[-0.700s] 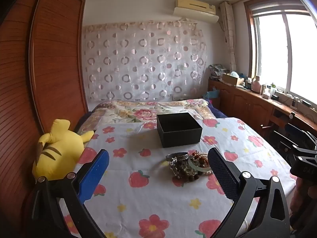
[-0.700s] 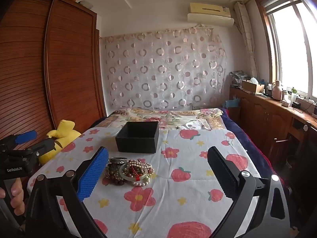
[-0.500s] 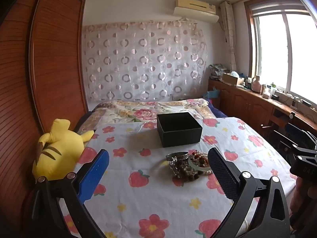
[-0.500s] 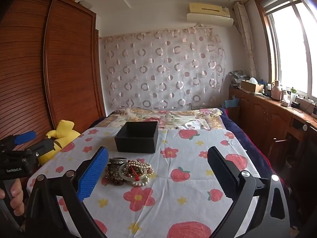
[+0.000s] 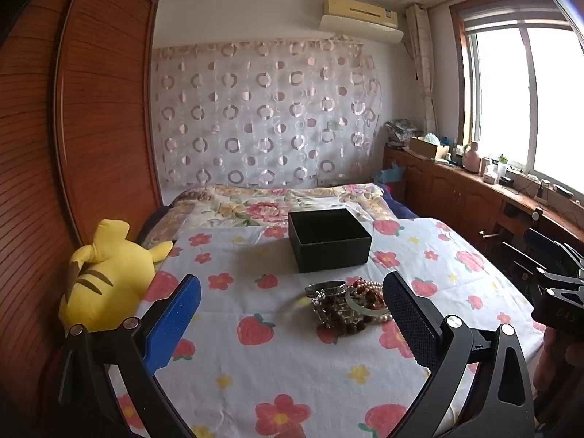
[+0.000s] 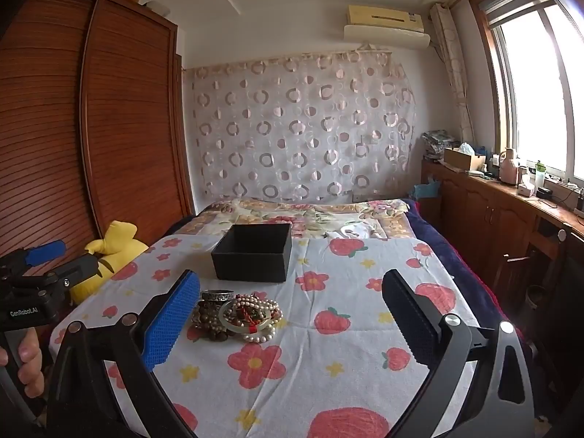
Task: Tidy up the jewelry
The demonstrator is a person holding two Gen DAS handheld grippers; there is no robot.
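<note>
A: Jewelry, a tangled heap of pearl strands, brown wooden beads, a pale green bangle and a silver metal bangle (image 5: 346, 304), lies on the white bedspread printed with strawberries and flowers (image 5: 255, 365), just in front of the open black square box (image 5: 328, 239). Nothing is lifted, so I judge this the approach, before any first pick.

B: And the tools?

A: The left gripper (image 5: 292, 319) has its jaws spread wide with nothing between them; the right gripper (image 6: 291, 315) likewise, wide and empty. Both hang above the spread, short of the heap.

B: The next move?

A: One gripper has to come down on a single piece at the heap's edge (the silver bangle looks least snarled) and close without dragging the rest.

B: Counts?

A: One box, one heap, two grippers, one yellow plush toy (image 5: 106, 273) at the bed's side. Separate strands I cannot count; they overlap.
</note>
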